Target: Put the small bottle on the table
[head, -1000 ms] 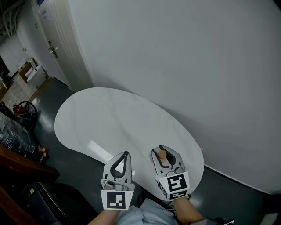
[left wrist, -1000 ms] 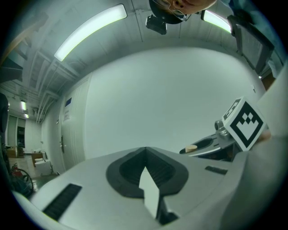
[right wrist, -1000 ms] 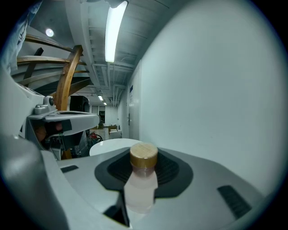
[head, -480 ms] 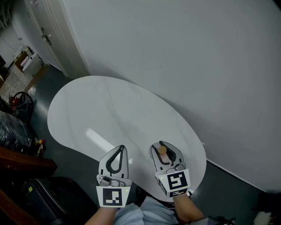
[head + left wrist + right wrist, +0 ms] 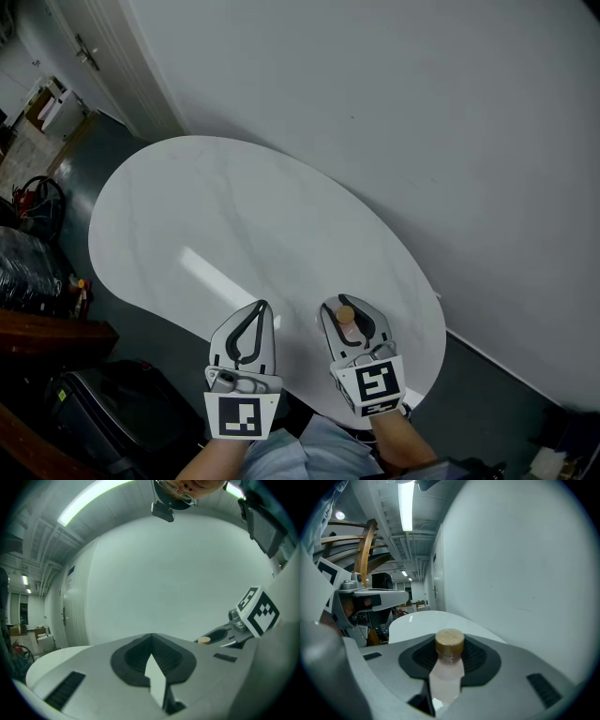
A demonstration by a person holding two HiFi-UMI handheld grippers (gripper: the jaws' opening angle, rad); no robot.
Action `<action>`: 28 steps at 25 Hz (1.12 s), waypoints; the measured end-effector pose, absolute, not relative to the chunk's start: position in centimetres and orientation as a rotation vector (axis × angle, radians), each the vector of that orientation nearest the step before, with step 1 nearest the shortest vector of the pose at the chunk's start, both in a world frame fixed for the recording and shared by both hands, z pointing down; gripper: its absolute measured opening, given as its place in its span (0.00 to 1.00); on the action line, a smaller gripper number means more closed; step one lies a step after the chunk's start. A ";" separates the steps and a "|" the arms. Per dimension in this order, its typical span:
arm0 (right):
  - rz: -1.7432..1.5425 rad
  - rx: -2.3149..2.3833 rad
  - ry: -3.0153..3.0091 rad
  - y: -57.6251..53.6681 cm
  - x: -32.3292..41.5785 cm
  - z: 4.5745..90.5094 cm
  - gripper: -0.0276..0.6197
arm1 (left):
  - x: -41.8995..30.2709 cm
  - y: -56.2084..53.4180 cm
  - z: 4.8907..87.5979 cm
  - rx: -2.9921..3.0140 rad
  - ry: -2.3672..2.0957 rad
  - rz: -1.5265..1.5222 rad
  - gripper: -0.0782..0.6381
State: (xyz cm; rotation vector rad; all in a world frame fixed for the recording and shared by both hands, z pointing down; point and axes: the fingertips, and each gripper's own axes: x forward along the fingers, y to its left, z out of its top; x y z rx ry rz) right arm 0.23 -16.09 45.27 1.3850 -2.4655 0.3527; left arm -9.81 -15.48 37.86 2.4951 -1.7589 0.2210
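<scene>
Our right gripper (image 5: 349, 317) clamps the small bottle (image 5: 448, 670), which holds pale pink liquid. Its cork cap points toward the jaw tips, long axis along the jaws. Our left gripper (image 5: 260, 311) is closed on nothing. Both hover side by side at lower centre, over the near edge of the white table (image 5: 216, 216).

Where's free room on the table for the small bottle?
The table is bare from the wall to its left end. Only the near edge is crowded, under the left gripper and the right gripper holding the small bottle.
</scene>
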 end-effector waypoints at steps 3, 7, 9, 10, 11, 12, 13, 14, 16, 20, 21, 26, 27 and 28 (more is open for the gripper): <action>0.374 1.372 -2.456 -16.1 0.0 45.9 0.22 | -10.0 -15.6 38.5 2.483 -1.745 0.245 0.11; 0.398 1.354 -2.446 -16.2 -0.3 46.9 0.22 | -10.2 -15.9 39.2 2.469 -1.734 0.269 0.11; 0.415 1.348 -2.442 -16.3 -0.5 47.4 0.22 | -10.3 -15.9 39.8 2.450 -1.728 0.284 0.11; 0.421 1.345 -2.438 -16.4 -0.5 47.7 0.22 | -10.4 -15.9 40.1 2.444 -1.724 0.291 0.11; 0.426 1.343 -2.432 -16.3 -0.5 48.0 0.22 | -10.4 -15.9 40.2 2.444 -1.720 0.297 0.11; 0.431 1.341 -2.425 -16.3 -0.5 48.2 0.22 | -10.4 -15.9 40.4 2.444 -1.716 0.302 0.11; 0.438 1.340 -2.420 -16.2 -0.5 48.5 0.22 | -10.5 -15.9 40.5 2.444 -1.713 0.308 0.11; 0.445 1.340 -2.415 -16.2 -0.4 48.7 0.22 | -10.5 -16.0 40.7 2.444 -1.709 0.314 0.11; 0.455 1.341 -2.406 -16.2 -0.4 49.2 0.22 | -10.6 -16.0 41.0 2.440 -1.704 0.327 0.11; 0.469 1.346 -2.395 -16.4 -0.3 49.8 0.22 | -10.7 -16.1 41.7 2.418 -1.690 0.357 0.11; 0.465 1.344 -2.393 -16.4 -0.2 49.9 0.22 | -10.7 -16.1 41.8 2.416 -1.687 0.362 0.11; 0.466 1.338 -2.384 -16.6 -0.2 50.8 0.22 | -10.5 -16.3 42.3 2.405 -1.676 0.377 0.11; 0.480 1.338 -2.379 -16.6 -0.2 51.0 0.22 | -10.5 -16.3 42.4 2.403 -1.675 0.386 0.11; 0.487 1.336 -2.377 -16.6 -0.2 51.1 0.22 | -10.5 -16.3 42.6 2.399 -1.673 0.393 0.11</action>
